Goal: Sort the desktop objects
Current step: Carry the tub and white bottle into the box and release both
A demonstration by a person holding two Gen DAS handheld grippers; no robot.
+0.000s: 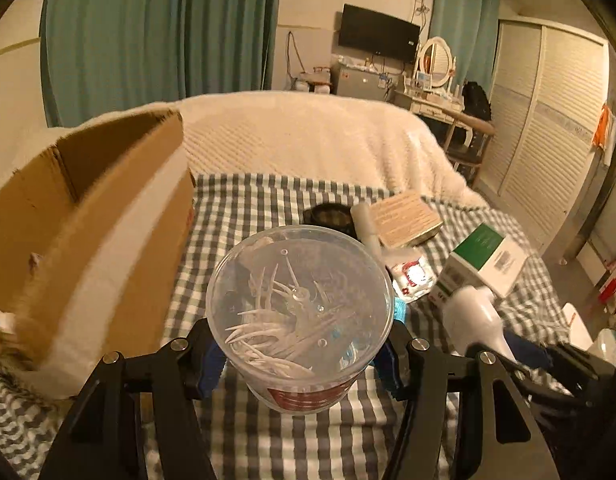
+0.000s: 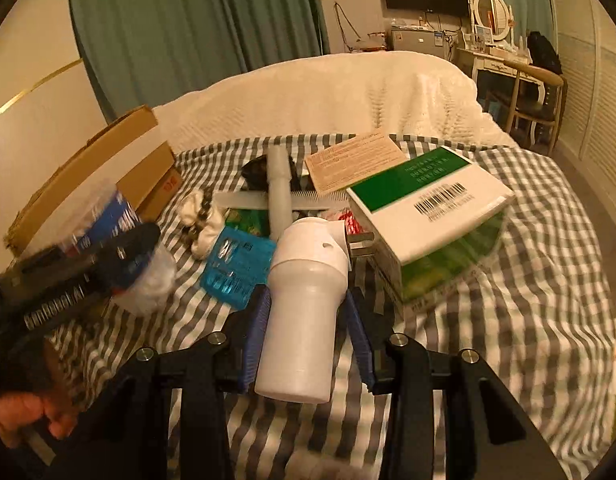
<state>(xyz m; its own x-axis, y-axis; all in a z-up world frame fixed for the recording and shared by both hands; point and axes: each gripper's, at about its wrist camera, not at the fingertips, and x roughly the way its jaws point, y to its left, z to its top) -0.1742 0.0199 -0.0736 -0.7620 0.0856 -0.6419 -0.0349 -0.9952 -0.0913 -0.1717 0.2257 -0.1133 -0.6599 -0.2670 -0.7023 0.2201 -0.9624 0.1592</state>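
1. Left gripper (image 1: 300,364) is clamping a clear round plastic tub of white floss picks (image 1: 298,312), blue pads pressing both sides; tub is sitting lower centre of the left wrist view, lifted above the grey-and-white checked cloth (image 1: 248,220).
2. Open brown cardboard box (image 1: 88,208) is filling the left of that view, just beside the tub.
3. Right gripper (image 2: 304,336) is squeezing a white plastic bottle with a side spout (image 2: 304,304), bottle pointing up the frame at lower centre of the right wrist view.
4. Green-and-white barcoded carton (image 2: 428,208) is lying at centre right, resting on other items, near the bottle's top.
5. Tan printed flat box (image 2: 356,164) is lying above the carton, upper centre.
6. Turquoise blister pack (image 2: 236,268) is lying left of the bottle, on the cloth.
7. White comb (image 2: 268,200) and white tube (image 2: 278,188) are crossing each other at centre.
8. Left gripper and tub are showing blurred at left of the right wrist view.
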